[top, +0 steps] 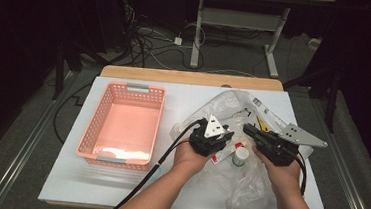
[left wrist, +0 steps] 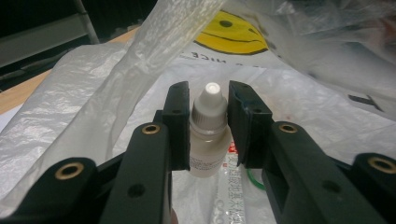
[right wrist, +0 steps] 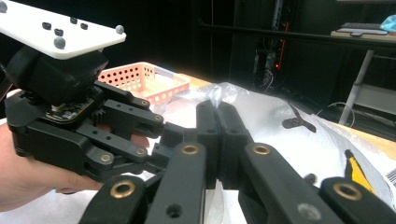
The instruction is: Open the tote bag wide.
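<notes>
A small white dropper bottle (left wrist: 208,135) with a ribbed cap stands between the jaws of my left gripper (left wrist: 208,93), whose pads press on its sides. In the high view the left gripper (top: 227,136) sits over the crumpled clear plastic bag (top: 233,108) at the table's middle right. My right gripper (top: 247,129) is just right of it, also over the bag. Its jaws (right wrist: 217,109) are pressed together, and I cannot tell whether bag film is caught between them. A smiley face (left wrist: 233,32) is printed on the bag.
An empty pink basket (top: 97,122) stands on the left of the white table top (top: 67,175). A small white container with a green band (top: 240,156) lies on the bag between the two hands. Cables trail from the grippers toward the front edge.
</notes>
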Motion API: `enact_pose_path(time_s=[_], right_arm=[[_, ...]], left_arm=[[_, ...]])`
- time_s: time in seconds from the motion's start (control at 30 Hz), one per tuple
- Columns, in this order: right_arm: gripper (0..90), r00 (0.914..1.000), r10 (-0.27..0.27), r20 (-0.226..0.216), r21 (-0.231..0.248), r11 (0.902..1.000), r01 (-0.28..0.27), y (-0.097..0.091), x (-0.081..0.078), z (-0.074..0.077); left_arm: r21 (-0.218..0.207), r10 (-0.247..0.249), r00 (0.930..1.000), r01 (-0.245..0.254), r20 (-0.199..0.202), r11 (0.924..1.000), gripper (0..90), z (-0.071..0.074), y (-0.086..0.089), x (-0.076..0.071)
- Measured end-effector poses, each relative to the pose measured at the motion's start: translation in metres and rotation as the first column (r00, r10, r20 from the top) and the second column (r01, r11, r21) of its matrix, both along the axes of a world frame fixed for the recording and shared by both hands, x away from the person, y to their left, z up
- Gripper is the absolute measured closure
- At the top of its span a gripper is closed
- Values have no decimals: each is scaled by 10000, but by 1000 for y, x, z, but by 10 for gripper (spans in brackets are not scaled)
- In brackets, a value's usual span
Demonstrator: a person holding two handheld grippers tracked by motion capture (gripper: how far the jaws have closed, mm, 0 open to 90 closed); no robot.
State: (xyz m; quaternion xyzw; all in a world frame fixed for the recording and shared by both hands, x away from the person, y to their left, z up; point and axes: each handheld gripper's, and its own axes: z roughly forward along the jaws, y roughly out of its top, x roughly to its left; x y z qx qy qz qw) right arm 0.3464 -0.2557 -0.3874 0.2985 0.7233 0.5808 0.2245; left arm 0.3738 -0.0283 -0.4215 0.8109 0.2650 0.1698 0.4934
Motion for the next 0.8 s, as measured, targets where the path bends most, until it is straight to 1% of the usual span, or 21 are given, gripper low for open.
enact_pose_path(time_s=[0.03, 0.13, 0.17, 0.27, 0.43, 0.67, 0.8], right_arm=[[900, 10000, -24, -72, 7, 10000, 24, 0, 0, 0], [900, 10000, 0, -63, -35, 10000, 0, 0, 1, -1], [900, 10000, 10, -25, -51, 10000, -10, 0, 1, -1], [900, 10000, -12, -83, -76, 10000, 11, 0, 2, -2], [900, 9998, -4, -214, -151, 9999, 1, 0, 4, -5], [900, 9990, -49, -442, -219, 9998, 40, 0, 7, -11], [900, 9990, -29, -446, -278, 9996, 17, 0, 7, -12]], left_arm=[[41, 38, 10000, -38, -32, 10000, 688, -2, -1, 1], [220, 107, 9999, -105, -98, 9997, 688, -8, -4, 4], [279, 161, 9999, -159, -56, 9995, 688, -10, -5, 5], [380, 215, 9997, -209, -152, 9991, 688, -15, -7, 8], [340, 342, 9984, -326, -457, 9989, 687, -23, -9, 13], [384, 338, 9956, -305, -874, 9988, 686, -32, -12, 17], [197, 477, 9935, -458, -1034, 9988, 686, -34, -13, 19]])
